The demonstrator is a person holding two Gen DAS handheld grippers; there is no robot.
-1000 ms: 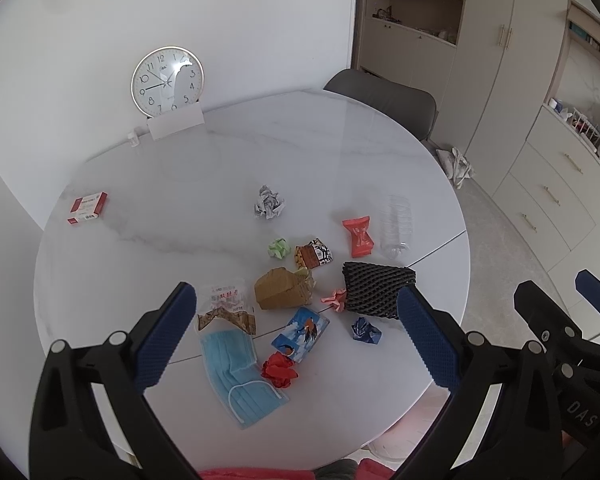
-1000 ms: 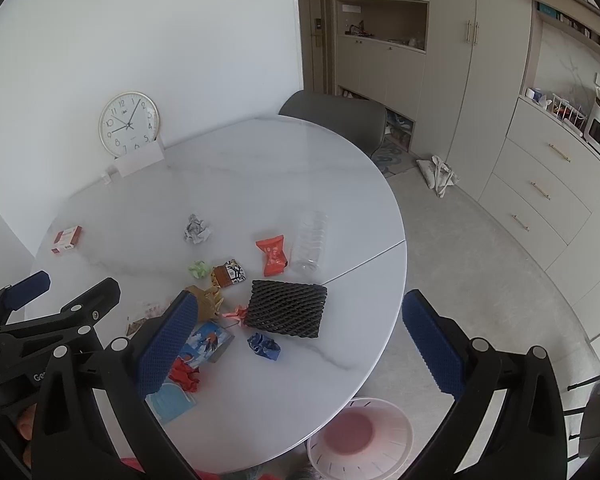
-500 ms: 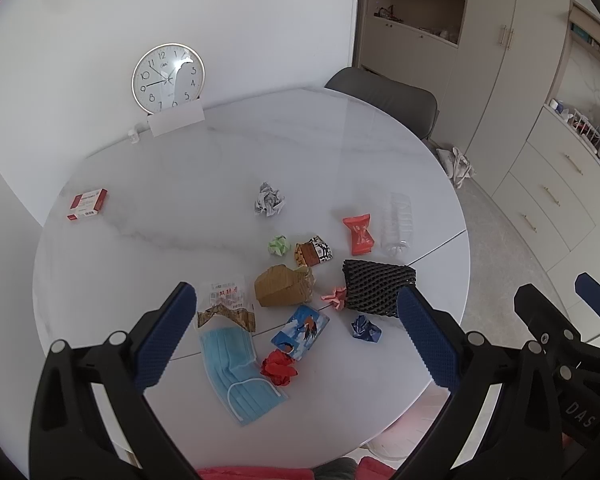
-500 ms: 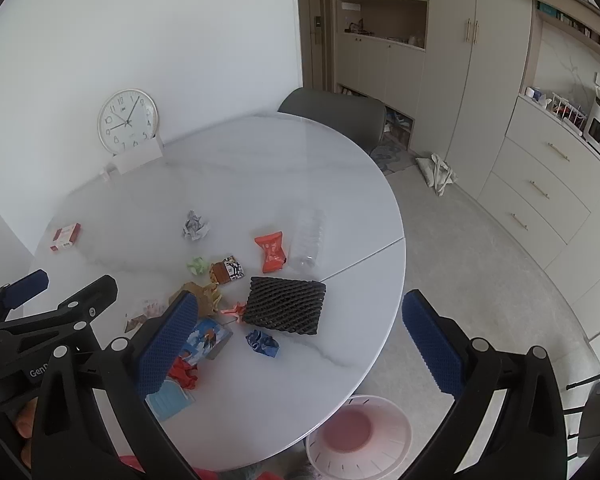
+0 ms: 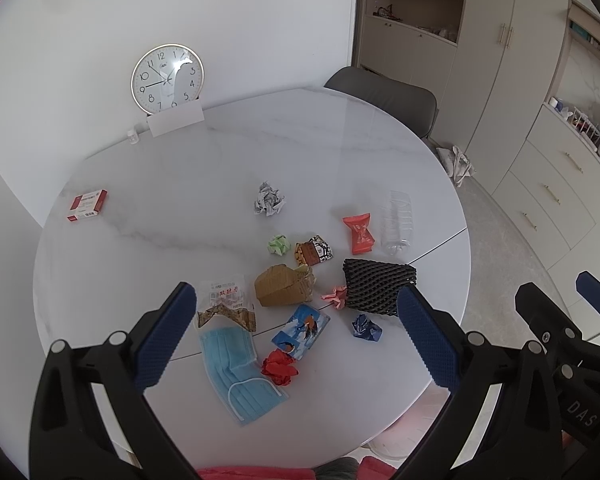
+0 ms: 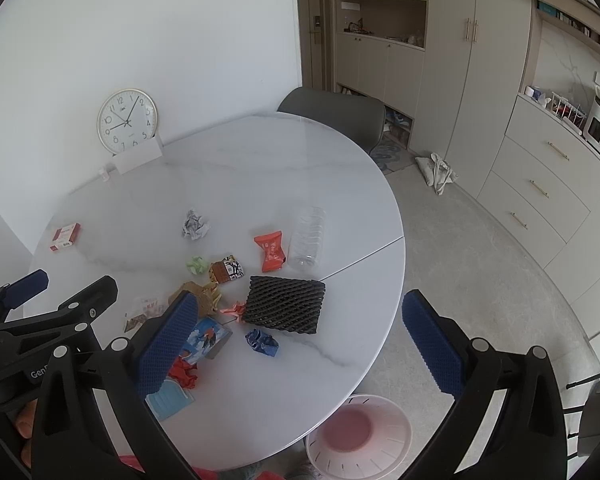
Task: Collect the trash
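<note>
1. Clearly nothing is collected: the trash [image 5: 284,292] lies scattered on the table [image 5: 148,216].
2. Left gripper [image 5: 296,332] and right gripper [image 6: 300,336] hover above the table, both wide, empty.
3. The bin [image 6: 358,432] waits beside the table.

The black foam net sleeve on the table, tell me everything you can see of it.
The black foam net sleeve is a flat, roughly rectangular piece of soft-looking mesh with a diamond weave. It lies empty on the white marble table near the edge, just below the seam. A pink paper scrap touches its left side; neither open gripper touches it.
</note>
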